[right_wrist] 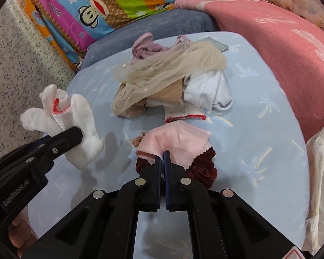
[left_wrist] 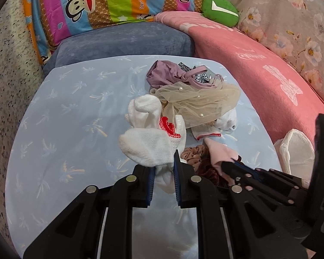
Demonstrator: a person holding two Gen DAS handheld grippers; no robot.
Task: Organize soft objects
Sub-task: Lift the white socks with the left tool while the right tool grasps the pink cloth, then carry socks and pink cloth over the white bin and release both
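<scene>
My left gripper (left_wrist: 163, 168) is shut on a bundle of white socks with red-trimmed cuffs (left_wrist: 149, 142), held above the light blue sheet (left_wrist: 64, 112); the same socks (right_wrist: 75, 118) and the left gripper (right_wrist: 75, 137) show at the left of the right wrist view. My right gripper (right_wrist: 163, 158) is shut on a pale pink cloth (right_wrist: 177, 140) that lies over a dark red velvet scrunchie (right_wrist: 203, 168). Behind them lies a heap: beige tulle with pearls (left_wrist: 196, 99), a mauve garment (left_wrist: 164, 73), white clothing (right_wrist: 207, 90) and a red-edged white sock (right_wrist: 183, 112).
A grey-blue cushion (left_wrist: 123, 41) and a striped cartoon pillow (left_wrist: 97, 6) lie beyond the sheet. A pink blanket (left_wrist: 259, 71) runs along the right, with a green plush (left_wrist: 220, 10) at its far end. A white plastic bag (left_wrist: 296, 151) sits at the right edge. Speckled floor (right_wrist: 21, 64) lies left.
</scene>
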